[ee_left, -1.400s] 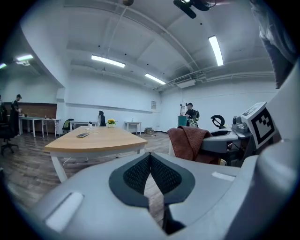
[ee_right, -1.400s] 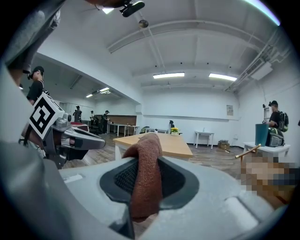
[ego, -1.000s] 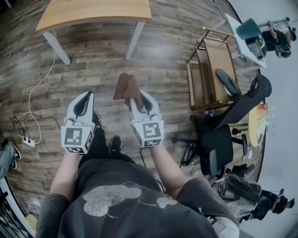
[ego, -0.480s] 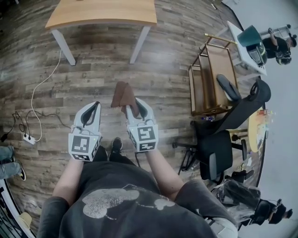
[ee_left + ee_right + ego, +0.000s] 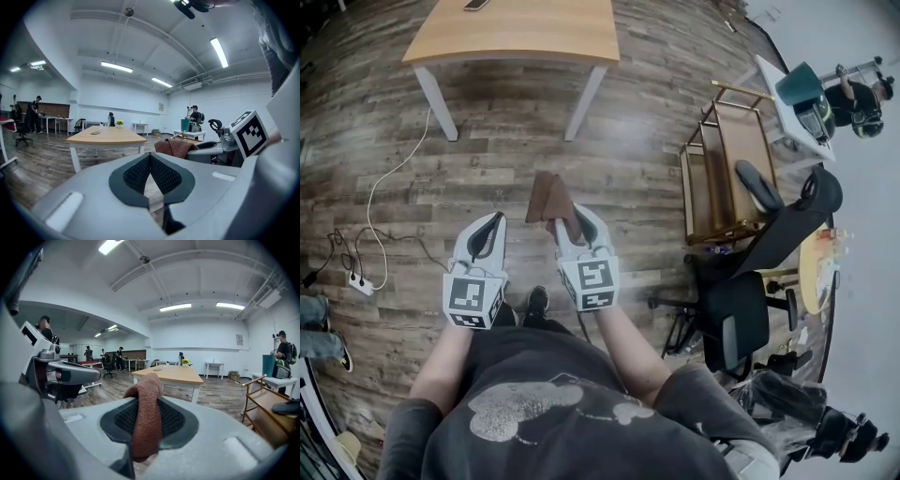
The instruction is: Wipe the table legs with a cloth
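Pinching a brown cloth [image 5: 547, 195] in its fingers, the right gripper [image 5: 565, 217] hangs beside the left gripper [image 5: 494, 219], whose fingers are pressed together, well apart from the bench [image 5: 516, 28].

The person wears a dark grey short-sleeved T-shirt [image 5: 553, 412] with a pale, worn print across the chest, dark trousers [image 5: 508, 312] and what looks like a black shoe [image 5: 536, 300]. The left gripper [image 5: 491, 219] and right gripper [image 5: 570, 221] are pale grey moulded plastic shells with black ribbed jaws, each carrying a cube [image 5: 473, 298] of black-and-white square markers.
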